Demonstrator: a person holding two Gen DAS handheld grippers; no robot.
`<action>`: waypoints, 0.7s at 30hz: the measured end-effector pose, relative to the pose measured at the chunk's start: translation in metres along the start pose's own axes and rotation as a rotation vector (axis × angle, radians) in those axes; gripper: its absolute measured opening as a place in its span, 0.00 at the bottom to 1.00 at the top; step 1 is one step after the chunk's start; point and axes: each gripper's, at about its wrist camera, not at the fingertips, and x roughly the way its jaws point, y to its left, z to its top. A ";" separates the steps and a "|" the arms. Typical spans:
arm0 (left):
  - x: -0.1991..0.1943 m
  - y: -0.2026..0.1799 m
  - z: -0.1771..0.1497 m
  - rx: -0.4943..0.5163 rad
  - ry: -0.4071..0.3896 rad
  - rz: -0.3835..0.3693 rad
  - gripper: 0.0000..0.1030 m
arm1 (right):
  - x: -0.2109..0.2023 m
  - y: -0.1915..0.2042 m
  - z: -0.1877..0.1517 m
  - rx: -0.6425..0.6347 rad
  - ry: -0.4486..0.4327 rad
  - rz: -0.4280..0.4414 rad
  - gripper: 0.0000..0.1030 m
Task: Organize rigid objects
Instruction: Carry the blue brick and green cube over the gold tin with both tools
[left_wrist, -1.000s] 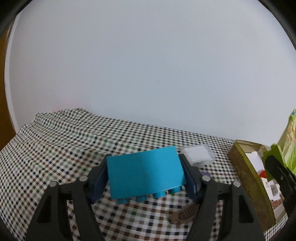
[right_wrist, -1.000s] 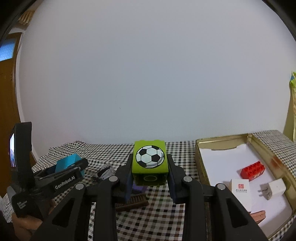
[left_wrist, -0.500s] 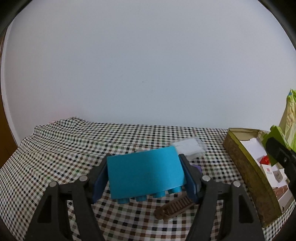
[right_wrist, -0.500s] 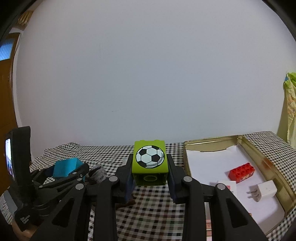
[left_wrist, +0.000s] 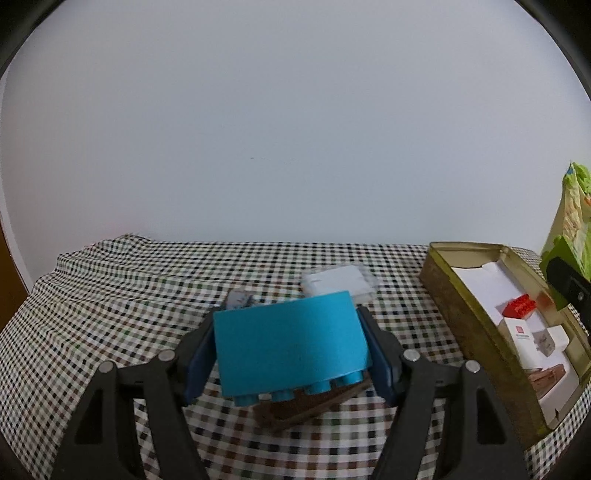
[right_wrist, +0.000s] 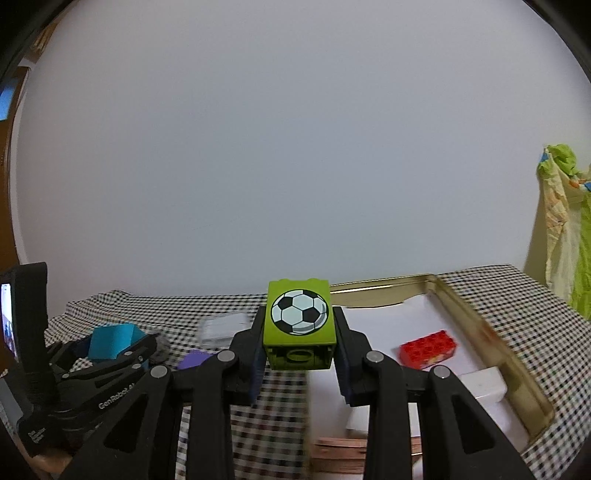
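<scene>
Above the checked tablecloth (right_wrist: 517, 295), the right gripper (right_wrist: 299, 363) clamps a green football-printed block (right_wrist: 298, 325) beside the gold tin's (right_wrist: 491, 332) left edge, the left gripper (left_wrist: 291, 354) clamps a flat turquoise studded brick (left_wrist: 288, 347); crowding could clash them.

The left gripper (right_wrist: 122, 341) reads "GenRobot" (further letters cut off).

Both views are evenly and softly lit, with no glare and only faint shadows cast. Strong fisheye bending and dark corners are seen at the edges. The checked cloth (left_wrist: 110, 295) and tin (right_wrist: 480, 317) are smeared by motion blur.
</scene>
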 end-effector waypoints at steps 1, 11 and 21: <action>0.000 -0.002 0.000 0.002 0.000 -0.003 0.68 | -0.001 -0.003 0.000 0.000 -0.002 -0.005 0.33; -0.001 -0.034 0.002 0.048 -0.005 -0.038 0.68 | -0.005 -0.046 0.003 0.010 -0.015 -0.080 0.33; -0.004 -0.063 0.008 0.079 -0.017 -0.094 0.68 | -0.006 -0.086 0.007 0.031 -0.009 -0.144 0.33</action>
